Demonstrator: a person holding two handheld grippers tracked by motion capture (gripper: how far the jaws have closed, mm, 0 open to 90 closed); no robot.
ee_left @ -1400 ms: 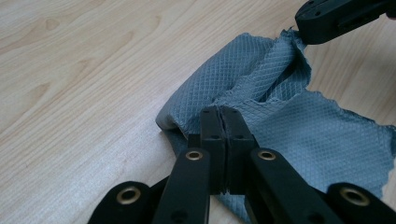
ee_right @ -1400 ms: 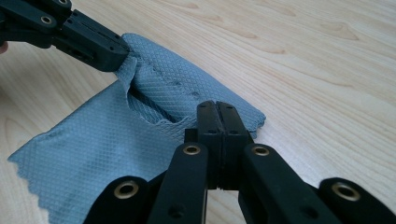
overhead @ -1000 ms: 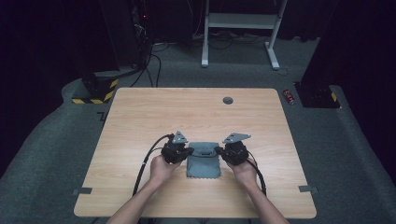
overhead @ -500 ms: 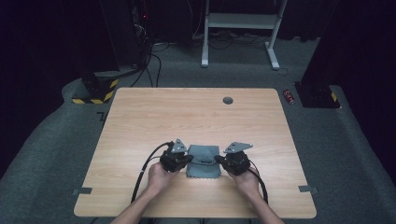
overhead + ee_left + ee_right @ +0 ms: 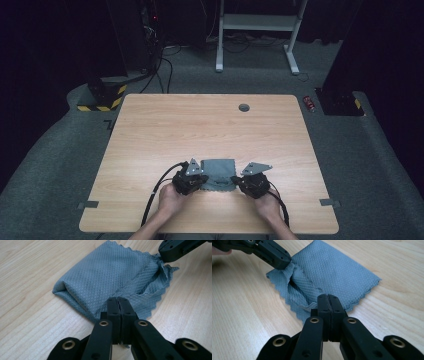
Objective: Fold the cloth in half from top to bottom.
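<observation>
Both claws have drawn nearer the desk (image 5: 150,130) edge, left claw (image 5: 117,301) and right claw (image 5: 328,298) each pinching the grey cloth (image 5: 105,277).

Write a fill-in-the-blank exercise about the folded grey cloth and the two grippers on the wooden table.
1. The grey diamond-textured cloth lies on a table made of ____.
2. The left gripper has its jaws ____ on the cloth's near edge.
3. The right gripper grips the same cloth, so ____ grippers hold it.
4. The cloth's cut edge is ____, not straight.

Missing words: wood; shut; two; scalloped
</observation>
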